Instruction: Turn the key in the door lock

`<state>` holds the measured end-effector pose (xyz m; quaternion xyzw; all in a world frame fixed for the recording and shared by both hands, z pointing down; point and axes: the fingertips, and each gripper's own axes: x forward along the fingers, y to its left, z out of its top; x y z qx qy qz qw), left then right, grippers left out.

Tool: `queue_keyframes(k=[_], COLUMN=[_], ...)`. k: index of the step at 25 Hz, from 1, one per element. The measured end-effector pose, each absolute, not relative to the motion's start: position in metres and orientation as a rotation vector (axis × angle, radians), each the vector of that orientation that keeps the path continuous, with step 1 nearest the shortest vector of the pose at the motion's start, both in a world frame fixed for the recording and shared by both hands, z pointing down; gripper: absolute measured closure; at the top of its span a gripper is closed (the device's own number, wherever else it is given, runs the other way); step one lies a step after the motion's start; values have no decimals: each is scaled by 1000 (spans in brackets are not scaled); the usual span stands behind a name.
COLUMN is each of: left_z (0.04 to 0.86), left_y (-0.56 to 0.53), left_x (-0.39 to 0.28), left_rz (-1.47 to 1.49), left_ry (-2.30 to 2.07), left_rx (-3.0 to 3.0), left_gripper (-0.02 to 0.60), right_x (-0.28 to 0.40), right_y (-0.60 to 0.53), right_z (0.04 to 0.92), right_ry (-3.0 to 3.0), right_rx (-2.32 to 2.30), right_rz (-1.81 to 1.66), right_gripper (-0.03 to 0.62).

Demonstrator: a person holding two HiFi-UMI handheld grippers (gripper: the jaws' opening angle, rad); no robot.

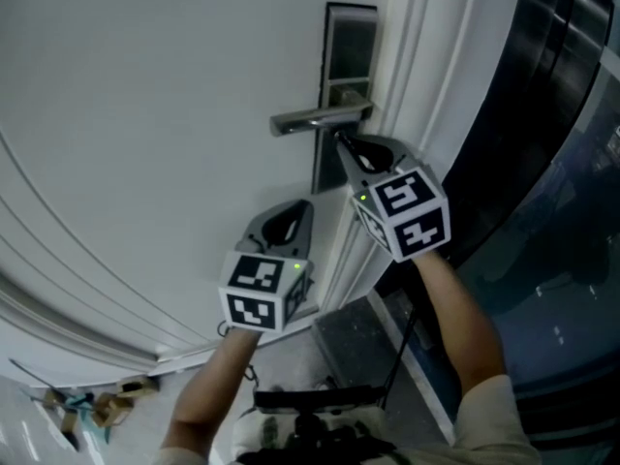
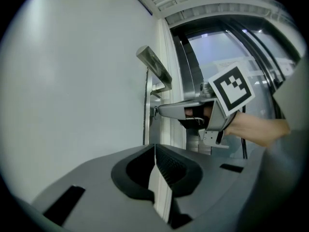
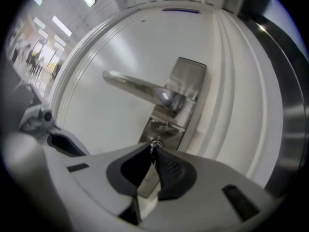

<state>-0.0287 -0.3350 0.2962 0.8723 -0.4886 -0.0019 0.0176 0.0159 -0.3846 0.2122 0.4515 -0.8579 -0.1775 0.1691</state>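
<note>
A white door (image 1: 145, 114) carries a steel lock plate (image 1: 349, 56) with a lever handle (image 1: 315, 118). My right gripper (image 1: 341, 141) reaches in just under the handle. In the right gripper view its jaws (image 3: 153, 151) are pressed together on the small metal key (image 3: 155, 145), which sticks out of the plate (image 3: 186, 79) below the handle (image 3: 135, 87). My left gripper (image 1: 300, 204) hangs lower and to the left, clear of the door, with its jaws (image 2: 155, 149) shut on nothing. From the left gripper view I see the right gripper (image 2: 161, 111) at the lock, under the handle (image 2: 155, 67).
The white door frame (image 1: 417, 56) runs just right of the lock, with dark glass panels (image 1: 552, 163) beyond it. A dark floor mat (image 1: 354, 342) lies at the threshold. Scraps of cardboard (image 1: 97, 405) sit on the floor at lower left.
</note>
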Motion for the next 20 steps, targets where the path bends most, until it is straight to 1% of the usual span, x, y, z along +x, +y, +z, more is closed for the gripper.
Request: queue_keyframes(k=[9, 15, 20], left_z=[293, 291, 289], left_y=[-333, -333, -331], left_x=[-30, -30, -30], left_rz=[-10, -18, -20], left_ry=[-1525, -1535, -1540], left_rx=[2713, 2712, 2713], left_gripper=[561, 561, 561], right_x=[26, 32, 34], right_y=[-389, -392, -393], right_z=[209, 210, 214], right_ry=[-2943, -3121, -3194], right_rx=[1343, 1339, 1232], right_rz=[334, 873, 1245], right_gripper=[560, 556, 544])
